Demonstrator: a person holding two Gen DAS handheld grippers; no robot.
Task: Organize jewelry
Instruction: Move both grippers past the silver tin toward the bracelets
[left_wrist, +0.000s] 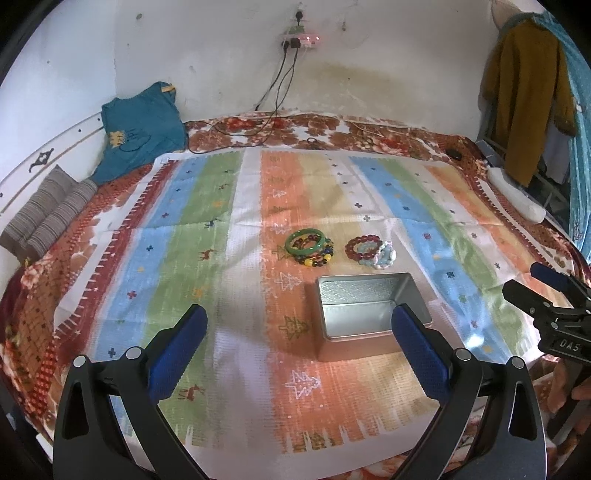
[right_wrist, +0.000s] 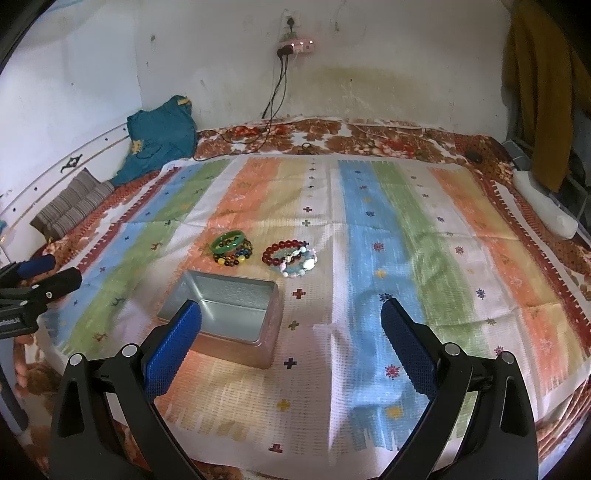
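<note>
An empty silver tin box (left_wrist: 371, 310) stands open on the striped cloth (left_wrist: 229, 280). Behind it lie a green bangle (left_wrist: 306, 242) on a multicoloured bead bracelet (left_wrist: 318, 260), and a dark red bead bracelet (left_wrist: 362, 246) with a pale white-blue bracelet (left_wrist: 385, 257). My left gripper (left_wrist: 300, 317) is open and empty, hovering before the box. In the right wrist view the box (right_wrist: 225, 312), green bangle (right_wrist: 229, 242), red bracelet (right_wrist: 284, 251) and pale bracelet (right_wrist: 303, 265) show too. My right gripper (right_wrist: 291, 314) is open and empty, to the right of the box.
The cloth covers a floral bedspread (left_wrist: 332, 133). A teal shirt (left_wrist: 142, 125) and striped cushion (left_wrist: 48, 210) lie at the far left. Charger cables (left_wrist: 280, 81) hang from a wall socket. A white pillow (right_wrist: 546, 210) and hanging clothes (left_wrist: 524, 96) are at the right.
</note>
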